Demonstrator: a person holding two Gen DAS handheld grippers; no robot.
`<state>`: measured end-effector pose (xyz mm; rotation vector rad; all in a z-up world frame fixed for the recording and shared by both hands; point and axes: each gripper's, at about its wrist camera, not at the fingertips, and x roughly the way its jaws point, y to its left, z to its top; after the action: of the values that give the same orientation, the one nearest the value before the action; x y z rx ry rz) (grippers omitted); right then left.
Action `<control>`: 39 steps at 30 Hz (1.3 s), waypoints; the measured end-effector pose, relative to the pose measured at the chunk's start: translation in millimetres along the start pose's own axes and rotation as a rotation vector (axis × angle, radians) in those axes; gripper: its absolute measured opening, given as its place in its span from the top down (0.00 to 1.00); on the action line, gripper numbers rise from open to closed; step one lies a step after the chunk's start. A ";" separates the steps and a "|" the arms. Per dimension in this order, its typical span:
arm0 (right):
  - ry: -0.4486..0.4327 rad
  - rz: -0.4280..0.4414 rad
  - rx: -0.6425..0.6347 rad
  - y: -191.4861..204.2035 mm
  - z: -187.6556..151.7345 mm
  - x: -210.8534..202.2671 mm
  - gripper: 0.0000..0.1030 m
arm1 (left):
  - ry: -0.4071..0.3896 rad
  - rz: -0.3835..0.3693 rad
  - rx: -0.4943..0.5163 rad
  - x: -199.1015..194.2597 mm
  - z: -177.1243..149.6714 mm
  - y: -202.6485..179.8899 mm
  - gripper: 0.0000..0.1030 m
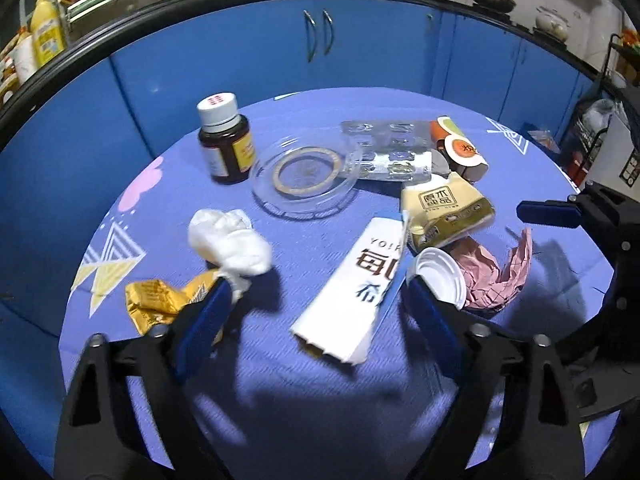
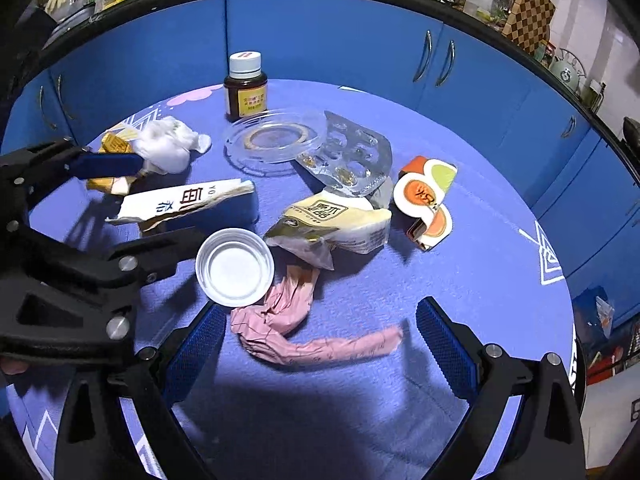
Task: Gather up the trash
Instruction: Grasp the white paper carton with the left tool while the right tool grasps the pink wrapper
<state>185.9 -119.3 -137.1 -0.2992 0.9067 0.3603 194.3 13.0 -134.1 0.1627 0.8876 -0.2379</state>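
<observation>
Straddling white carton [image 1: 352, 292] with left gripper [image 1: 316, 296], unclenched; right gripper [image 2: 320, 332] gaping around pink crumpled paper [image 2: 288, 328].

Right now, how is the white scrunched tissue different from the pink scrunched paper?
The white tissue is balled into a puffy lump; the pink paper is twisted into a long, curved strip. The white tissue lies beside a gold wrapper, far from the right gripper; the pink paper lies between that gripper's open fingers, by a white lid. Both are crumpled and rest on the blue tablecloth.
</observation>
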 end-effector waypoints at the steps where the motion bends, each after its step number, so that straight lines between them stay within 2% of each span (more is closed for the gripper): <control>1: -0.003 0.001 0.000 -1.5 0.6 0.6 0.09 | 0.007 -0.001 0.004 2.1 0.3 -2.3 0.31; 2: -0.006 0.001 0.002 -2.4 0.3 0.1 0.09 | 0.017 -0.007 0.007 5.9 1.1 -3.9 0.36; 4: -0.012 0.010 0.007 -5.2 1.5 0.1 0.09 | 0.037 -0.024 0.010 11.7 1.6 -6.5 0.53; 6: -0.022 0.007 -0.003 -6.1 1.9 -0.6 0.09 | 0.043 -0.031 0.003 13.8 1.0 -8.8 0.57; 7: -0.025 0.012 -0.007 -6.3 1.8 -0.9 0.10 | 0.041 -0.034 0.000 13.8 1.2 -8.9 0.62; 9: -0.027 0.024 -0.014 -6.1 1.4 -1.4 0.25 | 0.041 -0.040 -0.005 12.4 0.8 -9.5 0.65; 11: -0.006 0.041 -0.017 -6.3 0.7 0.8 0.59 | 0.039 -0.044 -0.024 9.8 -0.1 -8.2 0.66; 15: -0.013 0.050 -0.022 -5.8 0.7 -3.8 0.79 | 0.027 -0.063 -0.069 -1.0 -2.6 -0.5 0.69; 23: -0.050 0.077 0.016 -14.5 -5.2 -25.8 0.82 | -0.014 -0.043 -0.111 -31.6 -3.9 3.6 0.69; 39: -0.134 0.011 0.043 -42.4 -32.4 -75.7 0.82 | -0.076 -0.024 0.004 -71.1 10.7 -60.2 0.69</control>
<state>138.3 -183.8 -90.6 -0.2278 0.7836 0.3661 142.8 -37.7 -74.3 0.1454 0.8144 -0.2669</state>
